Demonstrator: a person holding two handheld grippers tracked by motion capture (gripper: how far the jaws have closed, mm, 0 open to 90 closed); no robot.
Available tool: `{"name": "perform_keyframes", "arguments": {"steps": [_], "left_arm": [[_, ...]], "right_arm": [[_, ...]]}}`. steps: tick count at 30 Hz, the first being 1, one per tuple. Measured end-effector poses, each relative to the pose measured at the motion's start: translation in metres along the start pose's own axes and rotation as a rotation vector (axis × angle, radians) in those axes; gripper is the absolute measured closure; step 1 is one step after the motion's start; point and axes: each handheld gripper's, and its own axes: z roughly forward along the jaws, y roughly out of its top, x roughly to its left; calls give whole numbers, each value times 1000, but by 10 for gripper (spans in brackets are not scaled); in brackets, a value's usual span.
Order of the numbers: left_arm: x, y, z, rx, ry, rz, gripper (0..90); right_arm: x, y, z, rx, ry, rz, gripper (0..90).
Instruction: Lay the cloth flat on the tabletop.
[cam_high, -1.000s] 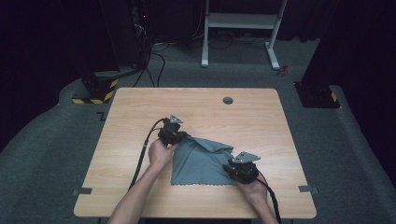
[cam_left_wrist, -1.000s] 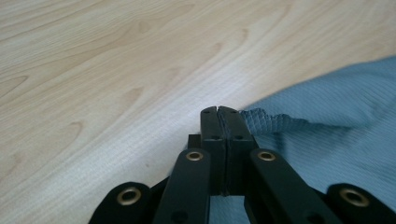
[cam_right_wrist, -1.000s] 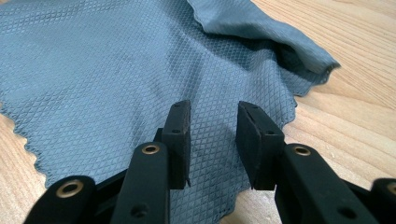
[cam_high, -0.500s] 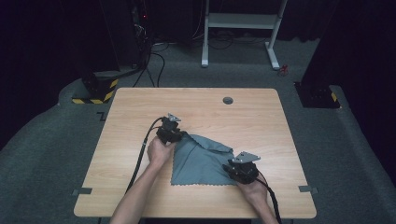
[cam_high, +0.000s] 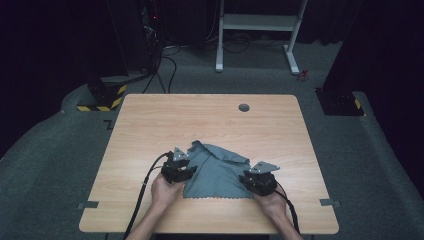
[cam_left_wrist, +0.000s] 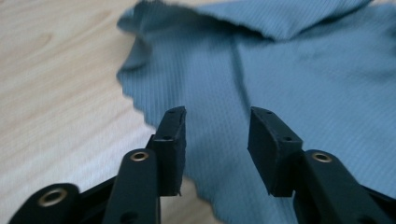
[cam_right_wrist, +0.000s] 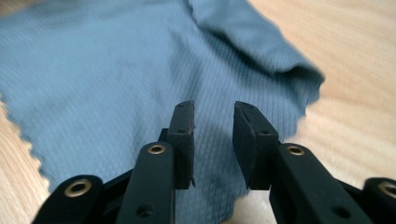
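Observation:
A blue-grey cloth (cam_high: 217, 167) lies rumpled on the wooden table (cam_high: 200, 120), its far edge folded over. My left gripper (cam_high: 186, 169) is at the cloth's left edge. Its jaws have just been opening and stand open over the cloth (cam_left_wrist: 280, 70), with nothing pinched between them (cam_left_wrist: 215, 116). My right gripper (cam_high: 251, 178) sits at the cloth's near right corner. Its jaws have just been closing, but a gap remains between them (cam_right_wrist: 212, 109). The cloth (cam_right_wrist: 116, 70) lies flat beneath them, unpinched.
A round cable hole (cam_high: 244, 107) is in the table's far side. Black cables (cam_high: 145, 185) trail from the grippers off the near edge. Beyond the table stand a white frame (cam_high: 255, 22) and a yellow-black striped base (cam_high: 100, 102).
The left gripper let go of the cloth's far left corner, opened, and moved back toward the person along the left edge. The right gripper stayed put, its jaws a little narrower.

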Motion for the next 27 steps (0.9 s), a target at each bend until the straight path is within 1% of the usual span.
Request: {"name": "perform_keyframes", "arguments": {"steps": [1, 2, 4, 6, 7, 8, 10, 13, 17, 18, 19, 20, 21, 22, 23, 24, 25, 26, 27], "left_arm": [[0, -2, 0, 4, 9, 6, 545], [0, -4, 1, -1, 5, -5, 538], [2, -6, 2, -3, 12, -10, 520], [0, -8, 3, -11, 21, -8, 503], [0, -8, 3, -17, 24, -4, 499], [0, -9, 3, -25, 26, -3, 492], [0, -13, 4, -54, 33, 1, 469], [-1, -14, 4, -58, 49, -6, 430], [-1, -14, 4, -57, 52, -7, 419], [-1, -14, 4, -57, 53, -7, 418], [-1, -14, 4, -57, 53, -7, 416], [-1, -14, 4, -57, 54, -7, 416], [-1, -14, 4, -57, 54, -7, 415], [-1, -14, 4, -56, 53, -8, 415], [-1, -14, 4, -56, 53, -8, 415], [-1, -14, 4, -56, 53, -8, 415], [-1, -14, 4, -56, 53, -8, 414], [-1, -14, 4, -56, 53, -8, 414], [-1, -14, 4, -56, 54, -8, 414]], "right_arm": [[-1, 3, -1, -14, -1, -11, 708], [-1, 7, -3, -21, -6, -15, 710], [-2, 17, -4, -27, -22, -34, 709], [-4, 26, -1, -25, -44, -54, 700], [-5, 29, 0, -21, -51, -54, 692], [-7, 32, 3, -21, -58, -65, 683], [-10, 37, 8, -15, -57, -63, 670], [-12, 44, 16, 7, -65, -84, 660], [-16, 50, 31, 66, -77, -120, 662], [-17, 51, 33, 73, -77, -126, 666], [-18, 51, 35, 91, -76, -132, 675], [-19, 52, 37, 103, -74, -139, 706], [-19, 52, 37, 103, -74, -139, 706], [-20, 56, 39, 113, -61, -148, 862], [-20, 56, 39, 113, -61, -148, 862], [-25, 60, 38, 109, -53, -140, 900], [-28, 63, 38, 114, -56, -135, 900], [-28, 63, 38, 114, -56, -135, 900], [-35, 69, 36, 97, -56, -109, 900]]}}
